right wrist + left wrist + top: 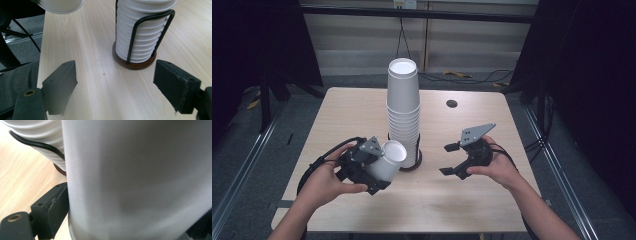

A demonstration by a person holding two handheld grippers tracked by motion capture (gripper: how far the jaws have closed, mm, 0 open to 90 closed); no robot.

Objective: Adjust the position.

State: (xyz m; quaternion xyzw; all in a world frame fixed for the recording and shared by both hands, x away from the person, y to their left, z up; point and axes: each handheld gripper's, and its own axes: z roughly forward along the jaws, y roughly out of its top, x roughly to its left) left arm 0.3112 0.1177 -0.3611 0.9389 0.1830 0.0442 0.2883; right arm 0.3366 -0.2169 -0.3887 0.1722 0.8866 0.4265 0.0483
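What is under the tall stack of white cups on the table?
The stack of cups stands on a round brown base with a black wire frame. The base's middle, under the lowest cup, is covered.

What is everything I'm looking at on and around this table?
White paper cup: one, white, held tilted in the left tool, just left of the stack.
Tall stack of white paper cups: one stack, white, mid-table, standing in the holder.
Black wire cup holder with round brown base: one, black and brown, under the stack.
Light wooden table: one, pale wood, with a dark round hole near its far right.
Black cables: several, on the floor behind the table.
Left tool: black, closed on the single cup.
Right tool: black, jaws open, nothing between them, right of the stack.
Hands: two, one gripping each tool.
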